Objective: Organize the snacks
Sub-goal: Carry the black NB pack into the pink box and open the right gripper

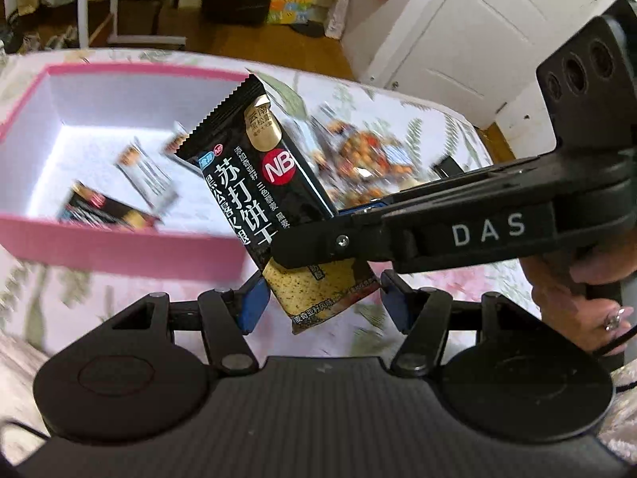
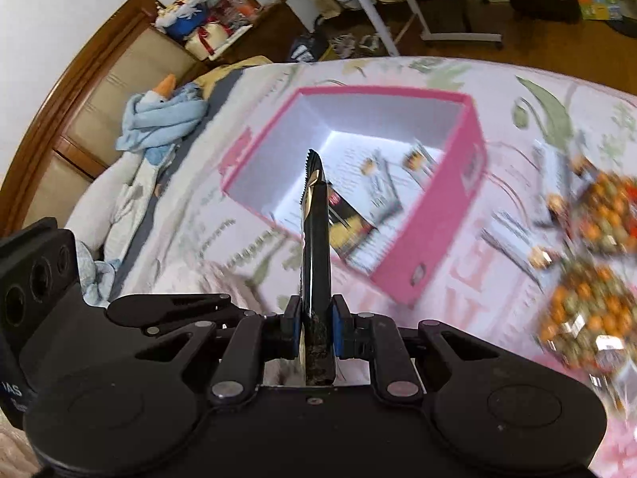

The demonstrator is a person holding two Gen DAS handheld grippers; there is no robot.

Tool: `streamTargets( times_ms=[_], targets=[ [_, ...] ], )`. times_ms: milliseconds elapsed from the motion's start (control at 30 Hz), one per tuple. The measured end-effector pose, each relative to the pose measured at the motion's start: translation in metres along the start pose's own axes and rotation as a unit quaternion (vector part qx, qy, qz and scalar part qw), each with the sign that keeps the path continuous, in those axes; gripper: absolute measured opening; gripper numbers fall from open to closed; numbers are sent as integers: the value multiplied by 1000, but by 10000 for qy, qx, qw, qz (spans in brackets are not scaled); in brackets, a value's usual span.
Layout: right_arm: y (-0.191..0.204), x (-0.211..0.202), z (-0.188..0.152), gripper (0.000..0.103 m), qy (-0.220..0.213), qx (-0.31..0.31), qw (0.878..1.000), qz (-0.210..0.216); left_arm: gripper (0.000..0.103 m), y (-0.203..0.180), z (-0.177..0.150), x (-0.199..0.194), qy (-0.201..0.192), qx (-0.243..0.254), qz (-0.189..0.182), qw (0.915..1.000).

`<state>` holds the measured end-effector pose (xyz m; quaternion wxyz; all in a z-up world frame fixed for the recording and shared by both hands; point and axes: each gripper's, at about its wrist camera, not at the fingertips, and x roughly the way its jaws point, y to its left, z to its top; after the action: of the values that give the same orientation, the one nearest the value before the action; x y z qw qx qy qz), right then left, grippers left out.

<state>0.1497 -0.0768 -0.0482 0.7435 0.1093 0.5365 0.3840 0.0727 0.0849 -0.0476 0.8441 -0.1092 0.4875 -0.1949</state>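
A black soda-cracker packet [image 1: 254, 183] hangs above the flowered bedspread, held from two sides. My left gripper [image 1: 322, 298] has its blue pads against the packet's two long edges near its lower end. My right gripper [image 1: 314, 235] reaches in from the right and clamps the packet's flat faces. In the right wrist view the packet [image 2: 314, 239] stands edge-on between the right gripper [image 2: 316, 318] pads. Beyond it lies the open pink box [image 1: 119, 247] [image 2: 438, 239], with a black packet [image 1: 99, 207] and silver packets [image 1: 147, 171] on its white floor.
Loose nut packs [image 2: 597, 207] [image 1: 366, 159] and silver packets [image 2: 513, 239] lie on the bedspread to the right of the box. A plush goose [image 2: 159, 119] lies by the wooden headboard [image 2: 79, 91]. A hand [image 1: 597, 298] holds the right gripper's handle. Past the bed are a white door [image 1: 458, 40] and floor clutter.
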Motion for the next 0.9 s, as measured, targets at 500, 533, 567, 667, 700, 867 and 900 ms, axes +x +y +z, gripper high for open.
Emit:
streamTargets(
  times_ms=[500,533,567,667,700,867,900],
  targets=[
    [-16,80,69,19,176,114,9979,-618,60,87,66,69,469,-71,-136,9988],
    [-21,85,67,19,181,184,9978,-615,60,89,65,75,559,-52,-126,9983],
    [-25,89,65,19,183,258,9977,-592,60,90,64,79,637,-23,-101,9979],
    [-35,97,60,26,151,453,9971,-593,60,88,62,90,758,111,110,9970],
    [-35,98,60,27,130,458,9967,-654,63,87,62,91,757,160,197,9968],
    [-29,86,55,45,-92,283,9959,-857,66,78,58,82,601,404,502,9961],
    [-26,79,53,45,-141,218,9959,-863,66,77,57,79,605,420,504,9960]
  ],
)
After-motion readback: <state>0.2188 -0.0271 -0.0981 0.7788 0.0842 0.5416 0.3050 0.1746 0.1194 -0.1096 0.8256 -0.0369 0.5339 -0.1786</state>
